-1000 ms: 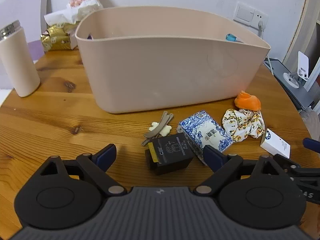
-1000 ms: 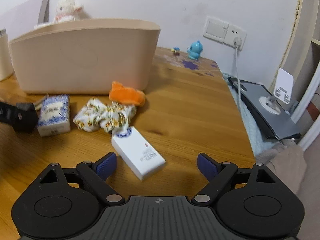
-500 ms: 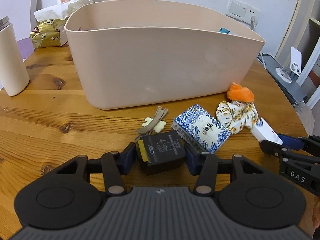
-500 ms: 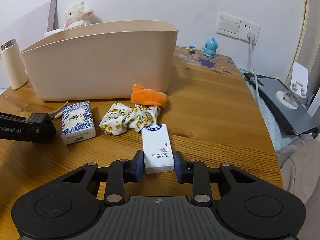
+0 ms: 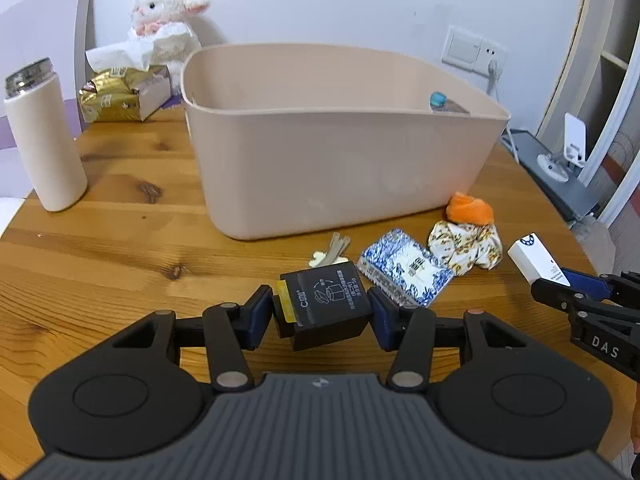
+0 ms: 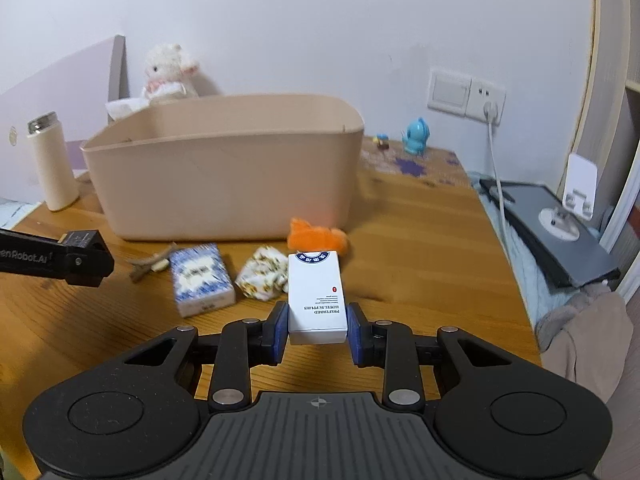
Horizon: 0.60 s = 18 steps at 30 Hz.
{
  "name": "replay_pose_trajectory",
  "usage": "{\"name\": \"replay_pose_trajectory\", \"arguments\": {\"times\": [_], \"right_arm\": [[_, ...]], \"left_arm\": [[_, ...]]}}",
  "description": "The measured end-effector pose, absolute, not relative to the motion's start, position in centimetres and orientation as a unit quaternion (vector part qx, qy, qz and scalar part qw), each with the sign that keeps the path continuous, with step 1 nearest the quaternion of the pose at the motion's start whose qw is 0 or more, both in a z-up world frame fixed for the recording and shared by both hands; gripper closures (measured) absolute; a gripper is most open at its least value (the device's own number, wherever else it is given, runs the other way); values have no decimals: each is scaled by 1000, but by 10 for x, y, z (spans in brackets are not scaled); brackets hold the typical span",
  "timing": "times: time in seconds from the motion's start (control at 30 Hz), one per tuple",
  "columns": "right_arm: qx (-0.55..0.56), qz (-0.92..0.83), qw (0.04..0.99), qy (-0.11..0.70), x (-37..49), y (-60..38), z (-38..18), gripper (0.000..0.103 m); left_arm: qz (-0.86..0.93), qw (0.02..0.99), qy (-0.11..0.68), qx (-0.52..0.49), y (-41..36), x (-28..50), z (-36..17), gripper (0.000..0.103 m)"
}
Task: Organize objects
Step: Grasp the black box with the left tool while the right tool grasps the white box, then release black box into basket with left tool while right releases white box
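My left gripper (image 5: 320, 316) is shut on a small black box (image 5: 324, 304) with a yellow end, held just above the wooden table. My right gripper (image 6: 318, 330) is shut on a white hotel-supplies box (image 6: 316, 296), lifted off the table; this box also shows in the left wrist view (image 5: 538, 258). A large beige bin (image 5: 340, 140) stands beyond both; it also shows in the right wrist view (image 6: 224, 168). In front of it lie a blue-and-white tissue pack (image 5: 404, 266), a floral cloth (image 5: 466, 242), an orange cloth (image 5: 468, 208) and a hair clip (image 5: 334, 250).
A cream bottle (image 5: 44, 140) stands at the left. A gold packet (image 5: 116, 94) and a plush lamb (image 5: 164, 16) sit behind the bin. A blue figurine (image 6: 416, 136), wall sockets with a cable (image 6: 494, 148) and a grey stand (image 6: 552, 228) are at the right.
Both grippers went from open to shut, the left on the black box and the right on the white box. Both boxes have since risen off the table.
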State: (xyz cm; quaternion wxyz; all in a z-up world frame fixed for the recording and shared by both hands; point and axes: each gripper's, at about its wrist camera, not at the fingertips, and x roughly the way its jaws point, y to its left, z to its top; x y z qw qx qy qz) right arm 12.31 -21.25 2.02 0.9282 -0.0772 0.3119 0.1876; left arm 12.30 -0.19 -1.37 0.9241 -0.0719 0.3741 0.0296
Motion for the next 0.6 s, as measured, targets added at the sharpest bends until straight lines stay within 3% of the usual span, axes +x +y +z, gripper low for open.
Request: {"name": "replay_pose_trajectory", "arguments": {"times": [0.6], "right_arm": [[-63,216,950,217,148,-180,88,75]], "left_arm": [[36,953,297,-56,18,118,48,50]]}}
